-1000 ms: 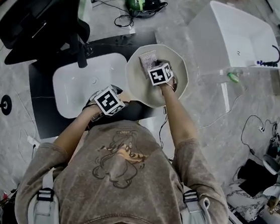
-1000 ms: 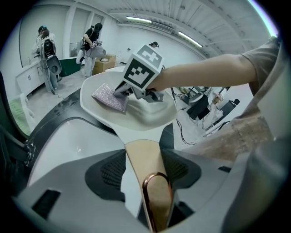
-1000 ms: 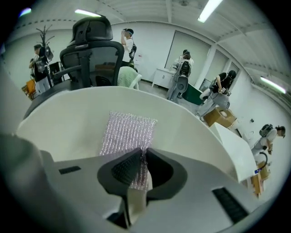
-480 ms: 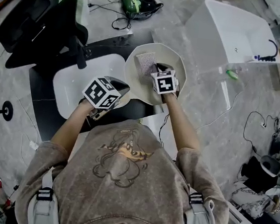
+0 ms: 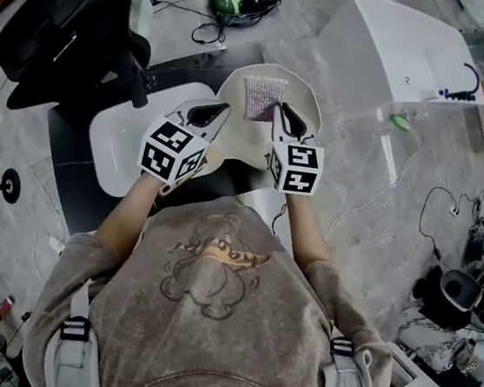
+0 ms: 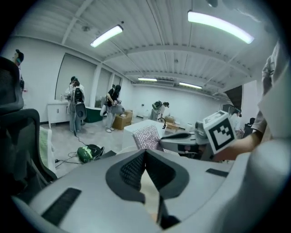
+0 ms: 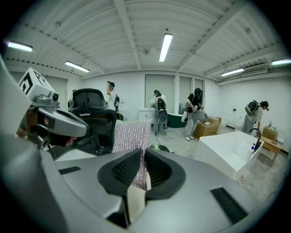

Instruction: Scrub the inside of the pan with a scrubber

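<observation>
The cream pan (image 5: pixel 243 145) is tilted up over the counter's far edge. My left gripper (image 5: pixel 213 110) reaches its left rim, and its jaws are closing, with the pads pressing on the cream rim (image 6: pixel 149 184). The silvery mesh scrubber (image 5: pixel 262 97) stands inside the pan, and my right gripper (image 5: pixel 285 115) is shut on its lower edge. In the right gripper view the scrubber (image 7: pixel 131 136) rises from between the jaws of the right gripper (image 7: pixel 142 154). The left gripper view shows the scrubber (image 6: pixel 148 136) and the right gripper (image 6: pixel 182 136) just beyond the left gripper (image 6: pixel 145 152).
A white basin (image 5: pixel 125 143) with a black faucet (image 5: pixel 137 88) sits in a black counter (image 5: pixel 68 184) left of the pan. A white tub (image 5: pixel 399 59) stands at the right, a black chair (image 5: pixel 52 25) at the left. Cables and a green device (image 5: pixel 239 0) lie on the floor.
My left gripper has come up from the basin's near edge to the pan's left rim and closed on it. My right gripper has drawn back toward the person, still holding the scrubber.
</observation>
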### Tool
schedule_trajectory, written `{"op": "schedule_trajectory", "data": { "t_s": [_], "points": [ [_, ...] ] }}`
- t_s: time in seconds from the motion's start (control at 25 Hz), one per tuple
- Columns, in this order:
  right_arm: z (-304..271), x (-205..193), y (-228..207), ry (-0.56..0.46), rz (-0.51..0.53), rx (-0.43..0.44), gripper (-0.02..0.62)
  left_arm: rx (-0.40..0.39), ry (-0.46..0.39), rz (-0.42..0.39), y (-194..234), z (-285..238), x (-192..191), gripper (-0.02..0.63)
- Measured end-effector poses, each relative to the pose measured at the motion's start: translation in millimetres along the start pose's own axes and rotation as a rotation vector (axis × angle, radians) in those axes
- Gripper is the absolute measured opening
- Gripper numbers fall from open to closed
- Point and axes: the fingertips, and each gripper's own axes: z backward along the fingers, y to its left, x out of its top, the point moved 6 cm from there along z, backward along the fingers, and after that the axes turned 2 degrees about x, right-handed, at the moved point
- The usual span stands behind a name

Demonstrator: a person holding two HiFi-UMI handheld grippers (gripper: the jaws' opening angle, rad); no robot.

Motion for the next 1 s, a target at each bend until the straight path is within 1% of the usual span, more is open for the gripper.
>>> {"op": "schedule_trajectory", "data": {
  "t_s": [0.2,0.32,0.56,1.0],
  "points": [
    [28.8,8.4,5.0,-0.192,-0.046,-0.047,0.049,0.08,-0.179,-0.048,5.6,1.9,6.8,0.017],
    [34.7,6.6,7.4,-0.241,-0.087,-0.048,0.049,0.123,-0.236,-0.075,9.1,2.9,5.2,0.017],
    [38.9,2.8,11.5,-0.256,-0.098,-0.056,0.049,0.154,-0.26,-0.086,10.0,3.4,1.8,0.018],
    [41.4,2.0,12.0,-0.249,-0.124,-0.084,0.048,0.199,-0.288,-0.043,13.6,10.8,-0.1,0.017]
  ]
}}
